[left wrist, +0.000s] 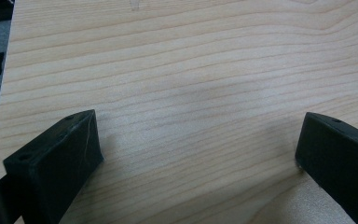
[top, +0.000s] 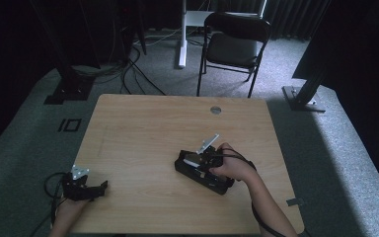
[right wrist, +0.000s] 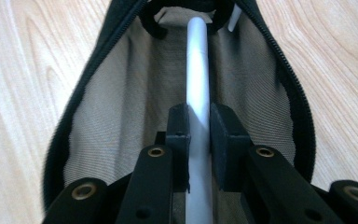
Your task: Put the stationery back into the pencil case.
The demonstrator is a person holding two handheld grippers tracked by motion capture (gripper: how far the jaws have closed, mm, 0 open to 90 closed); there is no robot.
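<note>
Left gripper is resting at the near-left corner of the light wood-grain table, jaws standing spread wide with just bare tabletop between them, touching nothing. Right gripper is sitting near the table's middle, right of centre, jaws pressed together and pinching a slim pale grey round pen-like rod. The rod is running straight away from the jaws, along the length of a black zippered pencil case with a grey-beige fabric lining; the case is lying open on the table, zipper teeth lining both edges, and the rod's far end is sitting by the case's far end. In the high view the right hand is over the same case, well apart from the left gripper. No readable brand, label or writing on case, rod or grippers. Further out: a small round grey cable grommet near the table's far edge, then a black folding chair on grey carpet.
</note>
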